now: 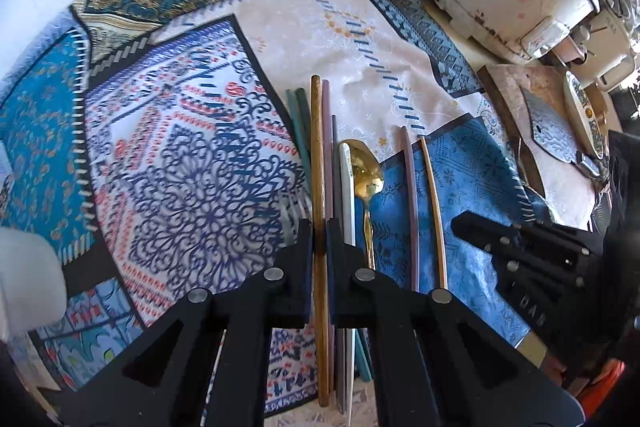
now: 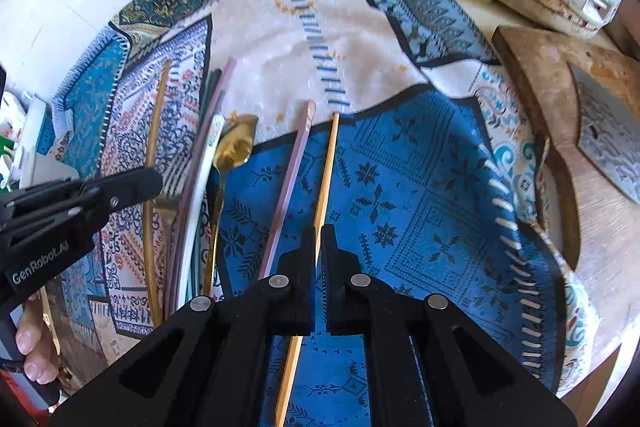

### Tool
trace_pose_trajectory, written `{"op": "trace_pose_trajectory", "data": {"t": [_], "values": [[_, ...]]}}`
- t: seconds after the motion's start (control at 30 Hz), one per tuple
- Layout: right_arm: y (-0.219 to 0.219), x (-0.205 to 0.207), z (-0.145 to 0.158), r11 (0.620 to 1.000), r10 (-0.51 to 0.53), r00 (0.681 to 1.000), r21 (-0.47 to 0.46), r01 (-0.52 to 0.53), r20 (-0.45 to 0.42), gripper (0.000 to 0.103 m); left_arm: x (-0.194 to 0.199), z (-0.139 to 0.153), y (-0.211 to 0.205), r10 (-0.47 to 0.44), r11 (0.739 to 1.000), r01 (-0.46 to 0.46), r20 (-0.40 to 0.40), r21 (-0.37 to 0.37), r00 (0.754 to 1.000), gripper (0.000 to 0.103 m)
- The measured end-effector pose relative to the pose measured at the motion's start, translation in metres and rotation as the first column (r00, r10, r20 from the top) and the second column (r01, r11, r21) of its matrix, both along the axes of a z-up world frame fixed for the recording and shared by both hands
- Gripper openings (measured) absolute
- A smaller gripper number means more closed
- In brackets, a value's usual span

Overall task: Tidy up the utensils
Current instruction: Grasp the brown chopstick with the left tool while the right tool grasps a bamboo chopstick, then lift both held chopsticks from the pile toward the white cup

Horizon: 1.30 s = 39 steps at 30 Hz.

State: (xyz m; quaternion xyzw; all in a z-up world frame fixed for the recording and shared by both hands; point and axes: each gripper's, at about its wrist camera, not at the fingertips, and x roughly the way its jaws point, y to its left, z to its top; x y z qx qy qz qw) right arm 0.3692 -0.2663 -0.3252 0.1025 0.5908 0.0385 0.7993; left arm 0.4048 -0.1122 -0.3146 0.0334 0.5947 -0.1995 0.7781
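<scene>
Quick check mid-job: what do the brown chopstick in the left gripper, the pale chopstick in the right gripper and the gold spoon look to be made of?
Brown round chopstick: probably wood, matte, with faint grain.
Thin pale tan chopstick: likely bamboo or light wood, plain and dull.
Gold spoon: metal, polished, with mirror-like reflections in its bowl; whether it is plated cannot be told.

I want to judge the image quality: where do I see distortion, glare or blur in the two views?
Left wrist view: fisheye bends the brown wooden chopstick; glare on the gold metal spoon; patterned patchwork tablecloth slightly blurred. Right wrist view: pale bamboo chopstick sharp; edges curved, dark corners.
</scene>
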Motion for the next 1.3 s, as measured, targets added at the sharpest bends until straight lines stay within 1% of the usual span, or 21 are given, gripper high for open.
{"op": "trace_pose_trajectory", "data": {"t": [0.1,0.2,0.33,0.37,0.4,0.47,0.63,0.8,0.87,0.93,1.0,1.17,1.3], "values": [[0.001,-0.004,0.009,1.000,0.001,0.999,-0.010,-0.001,0.036,0.002,-0.010,0.014,0.011,0.023,1.000,-0.023,0.038,-0.012,0.999,0.005],[-0.001,-0.008,0.015,1.000,0.005,0.999,-0.015,-0.004,0.043,0.002,-0.021,0.027,0.017,0.054,0.998,-0.052,0.072,-0.029,0.996,0.005],[-0.008,-0.015,0.008,1.000,0.025,1.000,0.017,-0.025,-0.007,0.003,-0.037,0.046,0.027,0.100,0.994,-0.094,0.119,-0.054,0.988,0.004],[-0.007,-0.015,0.005,0.999,0.029,0.999,0.021,-0.029,-0.023,0.006,-0.041,0.049,0.030,0.108,0.993,-0.101,0.129,-0.060,0.986,0.004],[-0.006,-0.015,0.001,0.999,0.032,0.999,0.016,-0.031,-0.037,0.011,-0.045,0.053,0.033,0.115,0.992,-0.106,0.139,-0.064,0.984,0.004],[-0.001,-0.017,-0.004,0.999,0.043,0.998,-0.005,-0.043,-0.048,0.016,-0.051,0.059,0.037,0.127,0.991,-0.117,0.155,-0.069,0.980,0.004],[0.011,-0.021,-0.017,0.996,0.072,0.993,-0.047,-0.076,-0.089,0.016,-0.068,0.070,0.048,0.148,0.988,-0.136,0.181,-0.079,0.972,0.004],[0.021,-0.027,-0.017,0.989,0.090,0.994,-0.108,-0.096,-0.065,0.017,-0.077,0.074,0.055,0.167,0.984,-0.153,0.192,-0.088,0.967,0.004],[0.026,-0.027,-0.017,0.986,0.108,0.993,-0.126,-0.113,-0.043,0.017,-0.078,0.075,0.057,0.175,0.983,-0.159,0.193,-0.093,0.965,0.004],[0.028,-0.027,-0.018,0.987,0.111,0.994,-0.116,-0.113,-0.022,0.017,-0.079,0.075,0.058,0.180,0.982,-0.163,0.196,-0.096,0.964,0.004],[0.029,-0.025,-0.019,0.986,0.114,0.993,-0.125,-0.115,-0.013,0.008,-0.080,0.075,0.058,0.179,0.982,-0.162,0.197,-0.102,0.964,0.004],[0.023,-0.018,-0.018,0.993,0.097,0.995,-0.068,-0.097,-0.010,0.006,-0.084,0.079,0.057,0.175,0.982,-0.157,0.208,-0.101,0.962,0.004],[0.022,-0.019,-0.017,0.995,0.097,0.995,-0.030,-0.097,-0.013,0.005,-0.089,0.086,0.061,0.191,0.979,-0.169,0.230,-0.113,0.954,0.004]]}}
